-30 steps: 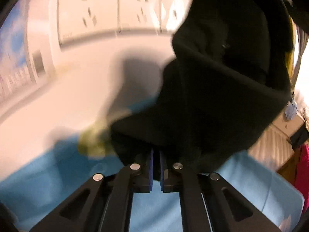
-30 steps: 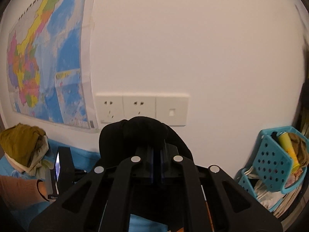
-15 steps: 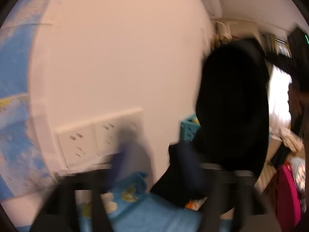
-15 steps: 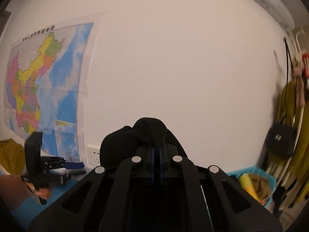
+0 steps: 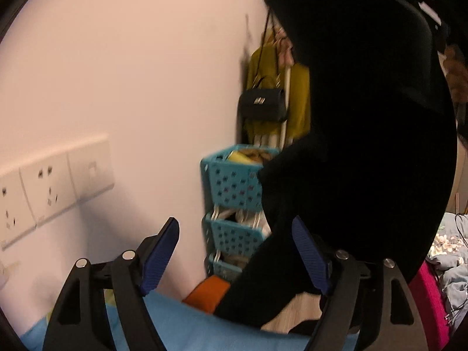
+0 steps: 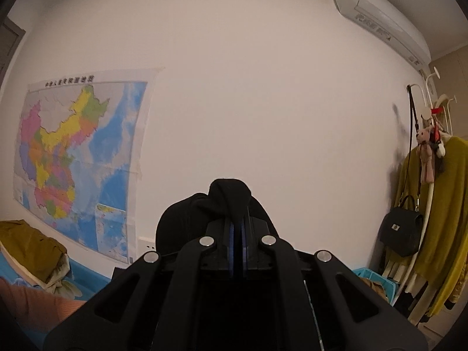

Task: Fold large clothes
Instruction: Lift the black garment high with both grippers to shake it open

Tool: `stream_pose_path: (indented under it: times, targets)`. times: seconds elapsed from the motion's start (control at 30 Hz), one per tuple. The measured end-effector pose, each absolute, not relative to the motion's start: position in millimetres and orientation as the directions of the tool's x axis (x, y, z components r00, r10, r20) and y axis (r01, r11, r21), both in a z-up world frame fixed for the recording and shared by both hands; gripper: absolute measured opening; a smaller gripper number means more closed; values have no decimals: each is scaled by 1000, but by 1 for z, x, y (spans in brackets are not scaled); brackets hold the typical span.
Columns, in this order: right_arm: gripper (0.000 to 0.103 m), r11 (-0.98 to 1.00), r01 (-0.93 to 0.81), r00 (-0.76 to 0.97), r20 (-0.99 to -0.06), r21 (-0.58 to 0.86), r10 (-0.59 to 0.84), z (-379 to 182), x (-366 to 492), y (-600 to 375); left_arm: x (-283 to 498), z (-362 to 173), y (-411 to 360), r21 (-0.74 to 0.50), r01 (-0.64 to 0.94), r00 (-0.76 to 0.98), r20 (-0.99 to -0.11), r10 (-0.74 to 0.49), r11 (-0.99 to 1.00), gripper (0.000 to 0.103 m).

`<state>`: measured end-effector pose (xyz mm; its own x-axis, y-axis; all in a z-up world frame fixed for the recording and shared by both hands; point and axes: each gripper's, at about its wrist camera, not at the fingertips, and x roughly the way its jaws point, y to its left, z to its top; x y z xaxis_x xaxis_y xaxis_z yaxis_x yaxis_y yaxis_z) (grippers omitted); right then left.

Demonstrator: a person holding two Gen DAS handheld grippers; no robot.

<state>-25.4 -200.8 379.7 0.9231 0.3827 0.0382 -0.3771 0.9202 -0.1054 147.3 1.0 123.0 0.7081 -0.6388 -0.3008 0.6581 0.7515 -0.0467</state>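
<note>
The right gripper (image 6: 238, 234) is clamped on a bunched fold of the black garment (image 6: 204, 210), which bulges up over its closed jaws in front of the wall (image 6: 263, 102). In the left view the same garment (image 5: 365, 117) hangs as a broad dark sheet to the right of the wall. The left gripper (image 5: 234, 251) has just been opening (blue pads wide apart) and grips nothing, the cloth's lower edge just behind its right finger.

At your nine o'clock a colourful wall map (image 6: 79, 158) hangs; an air conditioner (image 6: 380, 14) sits at one o'clock. Your three o'clock shows a black handbag (image 6: 402, 231) by a mustard coat (image 6: 447, 204). Ahead, turquoise baskets (image 5: 234, 187) stack.
</note>
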Motion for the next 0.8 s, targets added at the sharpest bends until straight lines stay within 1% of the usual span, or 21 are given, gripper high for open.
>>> stream_pose_path:
  times: [0.1, 0.13, 0.2, 0.23, 0.3, 0.33, 0.37, 0.4, 0.43, 0.47, 0.53, 0.67, 0.7, 0.73, 0.8]
  targets:
    - [3, 913, -400, 913, 48, -83, 405, 380, -34, -206, 146, 142, -8, -60, 686, 694, -244, -677, 725, 76]
    - [3, 911, -405, 911, 47, -80, 409, 379, -35, -207, 139, 148, -17, -47, 698, 690, -223, -689, 714, 75]
    - [3, 907, -415, 908, 35, -72, 418, 377, -38, -208, 127, 153, -36, -8, 729, 667, -219, -712, 685, 74]
    - [3, 906, -416, 907, 33, -70, 419, 376, -38, -208, 133, 150, -53, 28, 753, 646, -218, -731, 657, 74]
    - [3, 904, -424, 904, 24, -64, 426, 375, -40, -207, 121, 145, -72, 97, 762, 644, -212, -735, 640, 74]
    - [3, 901, -429, 902, 22, -57, 431, 374, -40, -207, 120, 145, -77, 99, 767, 639, -213, -739, 634, 70]
    - [4, 901, -431, 902, 19, -56, 432, 373, -41, -207, 120, 146, -81, 91, 767, 638, -212, -740, 635, 54]
    - [4, 904, -423, 905, 15, -65, 425, 372, -42, -206, 128, 145, -86, 69, 767, 636, -213, -742, 637, 40]
    - [4, 907, -418, 908, 13, -59, 419, 371, -42, -207, 132, 147, -86, 27, 794, 597, -229, -769, 608, 11]
    - [4, 908, -417, 909, 8, -50, 418, 372, -43, -209, 135, 148, -84, 4, 798, 586, -238, -775, 602, 8]
    - [4, 915, -401, 915, 14, -48, 402, 373, -49, -213, 132, 155, -72, -2, 759, 636, -207, -743, 651, 5]
    - [4, 923, -379, 923, 52, -61, 382, 385, -73, -223, 123, 196, -18, -108, 692, 704, -118, -701, 714, 4]
    - [4, 926, -373, 923, 76, -66, 377, 390, -83, -225, 117, 208, -7, -112, 678, 721, -92, -687, 726, 4]
    - [4, 927, -367, 923, 98, -71, 373, 394, -92, -228, 104, 225, 11, -101, 654, 750, -47, -660, 750, 4]
    - [4, 927, -366, 917, 140, -79, 374, 403, -113, -232, 83, 254, 37, -99, 608, 792, 6, -610, 788, 4]
